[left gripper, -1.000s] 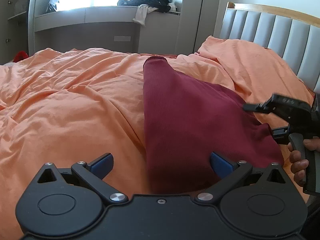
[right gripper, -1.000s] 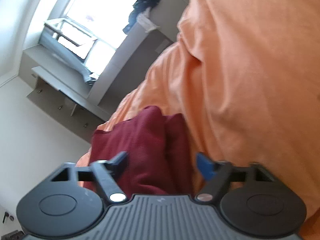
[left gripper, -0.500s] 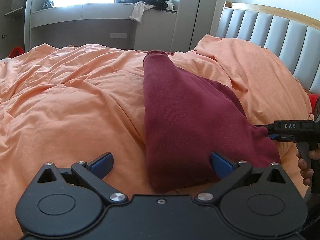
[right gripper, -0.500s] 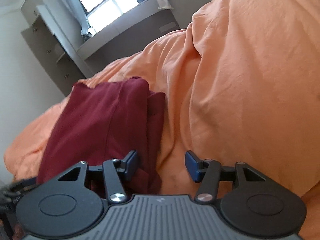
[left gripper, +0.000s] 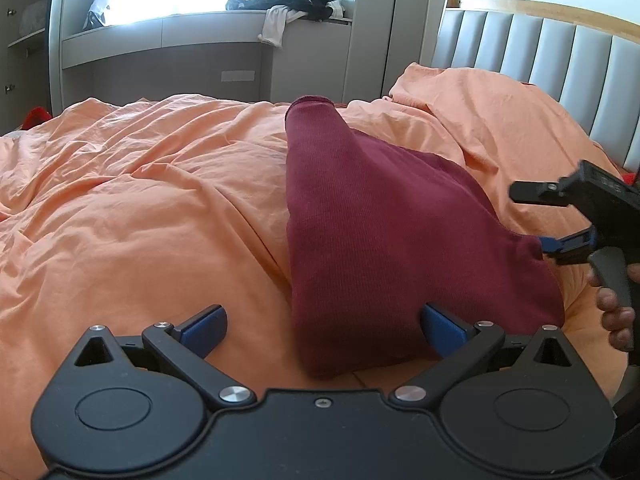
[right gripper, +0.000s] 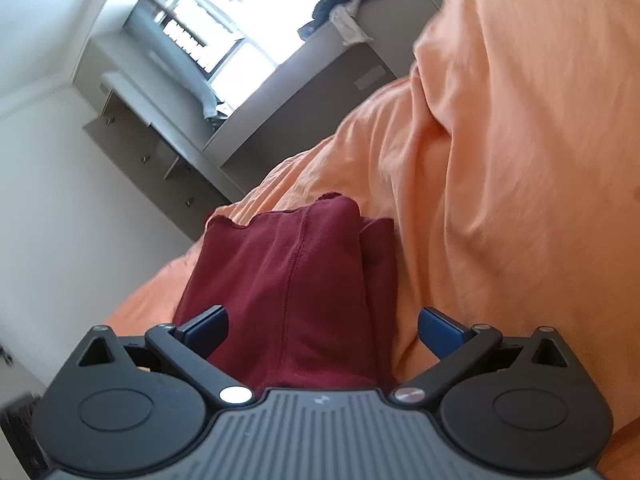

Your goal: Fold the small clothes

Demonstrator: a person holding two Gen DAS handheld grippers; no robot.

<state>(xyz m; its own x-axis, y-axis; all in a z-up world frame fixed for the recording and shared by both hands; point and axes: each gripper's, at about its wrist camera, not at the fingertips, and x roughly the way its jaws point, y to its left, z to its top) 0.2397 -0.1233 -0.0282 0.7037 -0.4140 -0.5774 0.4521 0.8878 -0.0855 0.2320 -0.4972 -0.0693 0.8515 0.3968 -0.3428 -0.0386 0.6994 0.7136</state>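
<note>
A: Where's the garment (left gripper: 384, 232)?

B: Centre of the left wrist view, lying on the orange duvet (left gripper: 140, 208), already doubled lengthwise into a long maroon strip. The narrow end points at the top of the frame, the wide end sits low, just ahead of the left gripper (left gripper: 323, 326).

A: Is that gripper holding it?

B: No. Its jaws stand wide, blue pads clear of the cloth, one off each side of the near edge.

A: And the right gripper (right gripper: 322, 328)?

B: At the right edge of that view, by the garment's right corner. Its jaws have just been opening and now stand fully apart. In its own view the cloth lies between the pads, untouched (so nothing is held).

A: Which step, then?

B: I'd judge one fold is finished and released, with a crosswise fold still due.

A: What does that need?

B: Probably each gripper pinching a corner of one end, both layers together, then carrying it over to the other end without dragging the duvet along.
</note>
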